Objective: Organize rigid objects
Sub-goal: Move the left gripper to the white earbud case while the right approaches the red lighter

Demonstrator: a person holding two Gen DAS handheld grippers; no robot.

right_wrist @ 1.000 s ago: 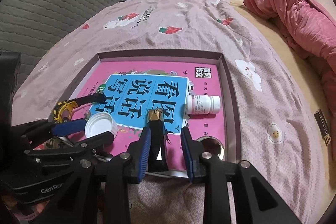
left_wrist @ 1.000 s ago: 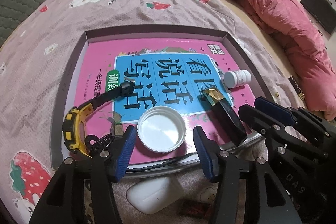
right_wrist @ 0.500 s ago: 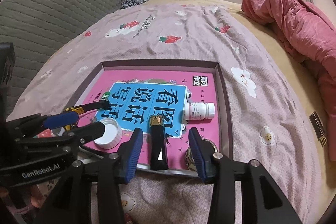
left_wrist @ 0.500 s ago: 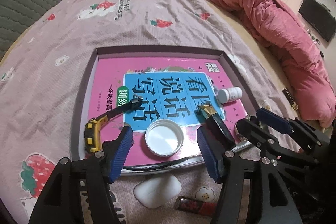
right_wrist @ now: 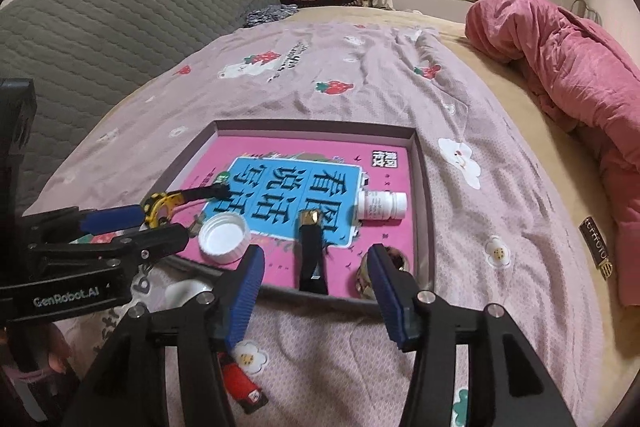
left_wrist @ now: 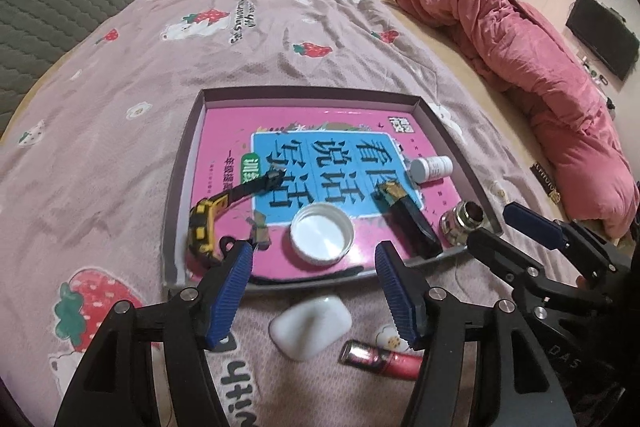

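Note:
A shallow grey tray (left_wrist: 312, 93) on the bed holds a pink book. On the book lie a yellow-black watch (left_wrist: 202, 223), a white cap (left_wrist: 322, 239), a black stick with a gold end (left_wrist: 412, 223), a white pill bottle (left_wrist: 432, 167) and a metal fitting (left_wrist: 464, 223). My left gripper (left_wrist: 313, 250) hangs open above the tray's near edge, holding nothing. My right gripper (right_wrist: 315, 255) is opening. The black stick (right_wrist: 312, 251) shows between its jaws but lies free on the book.
A white earbud case (left_wrist: 310, 321) and a red tube (left_wrist: 380, 355) lie on the bedspread in front of the tray. A rolled pink quilt (left_wrist: 540, 59) fills the right side. The grey padded headboard (right_wrist: 120, 19) stands at the left, and folded clothes are stacked far behind.
Both grippers have drawn back and up from the tray. The right jaws have opened off the black stick, which stays on the book. The left jaws spread slightly wider.

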